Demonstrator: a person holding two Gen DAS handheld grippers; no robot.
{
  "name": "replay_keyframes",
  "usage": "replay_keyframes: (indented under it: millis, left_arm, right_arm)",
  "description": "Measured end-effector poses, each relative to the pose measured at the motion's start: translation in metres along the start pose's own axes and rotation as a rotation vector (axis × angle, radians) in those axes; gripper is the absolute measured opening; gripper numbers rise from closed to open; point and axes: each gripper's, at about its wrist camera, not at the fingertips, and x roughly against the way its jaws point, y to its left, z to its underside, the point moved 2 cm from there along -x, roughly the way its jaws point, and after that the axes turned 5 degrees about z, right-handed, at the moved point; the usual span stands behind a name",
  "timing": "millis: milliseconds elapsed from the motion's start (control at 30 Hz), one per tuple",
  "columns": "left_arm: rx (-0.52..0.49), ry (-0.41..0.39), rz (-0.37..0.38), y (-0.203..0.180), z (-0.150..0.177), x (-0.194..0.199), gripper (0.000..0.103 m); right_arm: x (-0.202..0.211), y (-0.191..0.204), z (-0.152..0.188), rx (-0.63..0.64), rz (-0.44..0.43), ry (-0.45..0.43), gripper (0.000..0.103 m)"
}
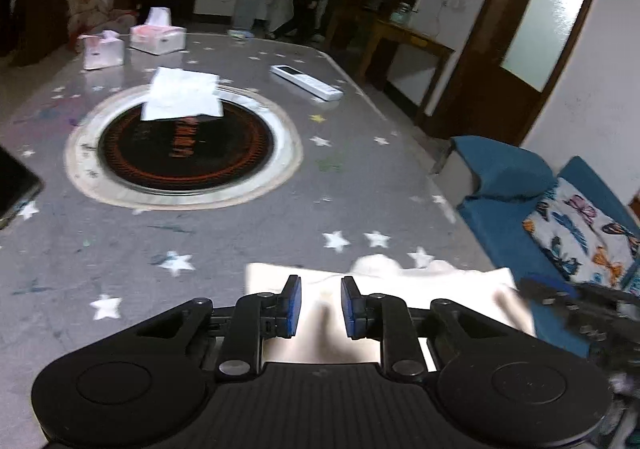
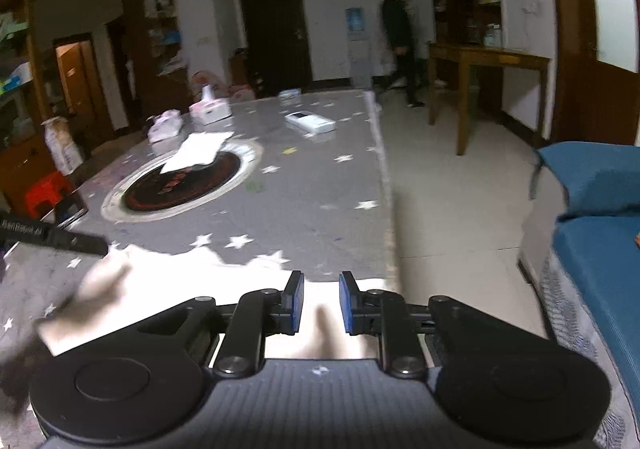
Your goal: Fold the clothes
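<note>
A cream-white garment (image 1: 400, 283) lies flat at the near edge of the grey star-patterned table (image 1: 240, 241), right under both grippers. My left gripper (image 1: 321, 307) hovers over its left part, blue pads apart, only a shadowed crease of fabric showing in the gap. My right gripper (image 2: 321, 303) stands over the garment (image 2: 168, 281) near the table's right edge, its pads likewise apart and not pressing on the cloth. The garment's far edge looks bunched and uneven.
A round black hotplate (image 1: 186, 153) is set into the table's middle, with a white sheet (image 1: 182, 97) on it. Tissue boxes (image 1: 158, 35) and a white remote (image 1: 306, 82) lie farther back. A blue sofa (image 2: 596, 249) stands to the right. A person (image 2: 400, 45) walks at the back.
</note>
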Motion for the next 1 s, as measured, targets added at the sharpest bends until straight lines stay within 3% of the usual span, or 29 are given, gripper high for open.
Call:
replay_keyframes:
  millis: [133, 467, 567, 1000]
  left_arm:
    - [-0.021, 0.045, 0.037, -0.007, 0.004, -0.02, 0.023]
    - [-0.024, 0.087, 0.01, -0.001, 0.008, -0.047, 0.023]
    - [-0.044, 0.081, 0.027, -0.009, 0.007, -0.046, 0.023]
    - [-0.12, 0.081, -0.011, -0.029, 0.008, -0.059, 0.024]
  right_arm:
    - [-0.021, 0.013, 0.003, 0.021, -0.021, 0.035, 0.018]
    - [-0.047, 0.017, 0.007, 0.036, -0.013, 0.073, 0.019]
    - [-0.039, 0.022, 0.003, 0.043, -0.029, 0.049, 0.031]
    - [-0.048, 0.04, 0.002, 0.094, -0.028, 0.06, 0.044]
